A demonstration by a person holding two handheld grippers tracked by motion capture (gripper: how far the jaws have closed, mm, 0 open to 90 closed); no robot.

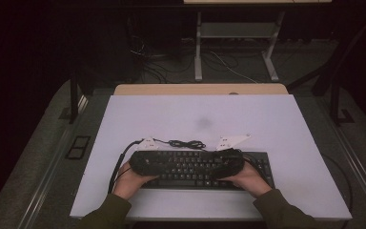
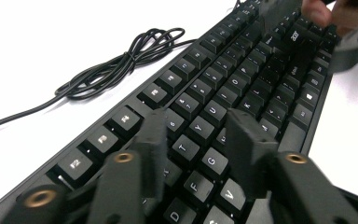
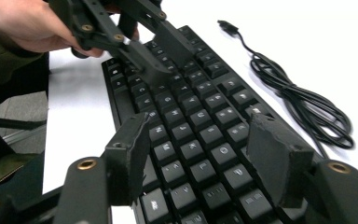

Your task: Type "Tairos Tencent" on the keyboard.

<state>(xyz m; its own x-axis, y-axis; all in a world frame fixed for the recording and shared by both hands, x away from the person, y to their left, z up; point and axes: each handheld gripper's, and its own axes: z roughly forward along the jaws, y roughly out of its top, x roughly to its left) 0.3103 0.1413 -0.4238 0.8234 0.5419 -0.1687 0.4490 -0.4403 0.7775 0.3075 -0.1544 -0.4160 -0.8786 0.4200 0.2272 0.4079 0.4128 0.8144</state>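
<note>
Right now a black keyboard (image 1: 198,168) lies flat near the front edge of the white table (image 1: 267,119). Its thin black cable (image 1: 187,143) sits in a loose curly bundle just behind it on the table. Both grippers hang low over the square, smooth keys. The left gripper (image 2: 196,135) is released, jaws apart, holding nothing. The right gripper (image 3: 205,154) is released too. Behind the cable the white top has lots of room
</note>
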